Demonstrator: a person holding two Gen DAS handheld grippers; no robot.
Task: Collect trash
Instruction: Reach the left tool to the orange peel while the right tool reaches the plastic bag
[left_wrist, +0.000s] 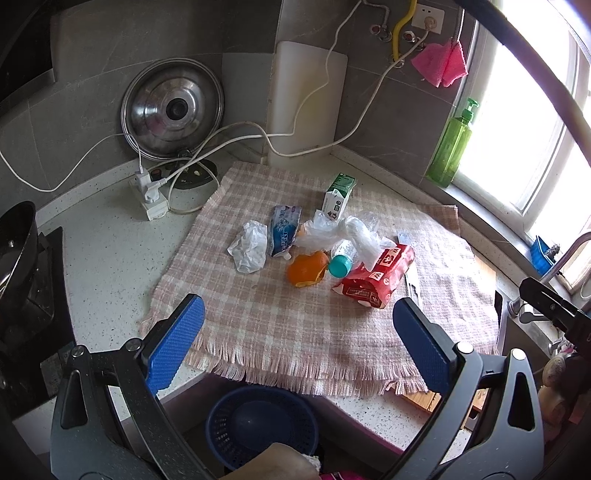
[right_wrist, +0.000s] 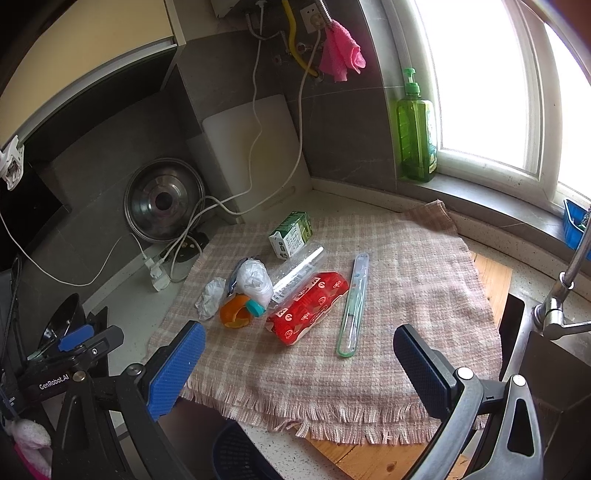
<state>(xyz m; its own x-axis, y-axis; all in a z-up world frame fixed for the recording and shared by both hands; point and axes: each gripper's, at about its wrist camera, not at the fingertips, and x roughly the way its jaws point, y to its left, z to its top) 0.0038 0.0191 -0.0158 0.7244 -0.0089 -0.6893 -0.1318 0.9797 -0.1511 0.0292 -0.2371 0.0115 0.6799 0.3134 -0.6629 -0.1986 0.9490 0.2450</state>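
Note:
Trash lies on a pink checked cloth (left_wrist: 280, 325) (right_wrist: 406, 280): a red wrapper pack (left_wrist: 376, 277) (right_wrist: 308, 308), orange peel (left_wrist: 306, 271) (right_wrist: 234, 314), a clear bottle with a teal cap (left_wrist: 340, 266) (right_wrist: 295, 273), crumpled white plastic (left_wrist: 249, 245) (right_wrist: 210, 297), a blue-white pouch (left_wrist: 284, 229), a green-white carton (left_wrist: 338, 195) (right_wrist: 291, 234), and a clear toothbrush case (right_wrist: 352, 306). A blue basket (left_wrist: 260, 424) (right_wrist: 240, 454) stands below the counter edge. My left gripper (left_wrist: 297, 343) and right gripper (right_wrist: 299, 365) are open and empty, hovering over the cloth's near edge.
A pot lid (left_wrist: 173, 109), white cutting board (left_wrist: 306, 103), cables and power strip (left_wrist: 153, 195) stand at the back. A green soap bottle (right_wrist: 415, 129) is on the windowsill. A stove and pan (left_wrist: 14, 243) are left, a tap and sink (right_wrist: 554, 310) right.

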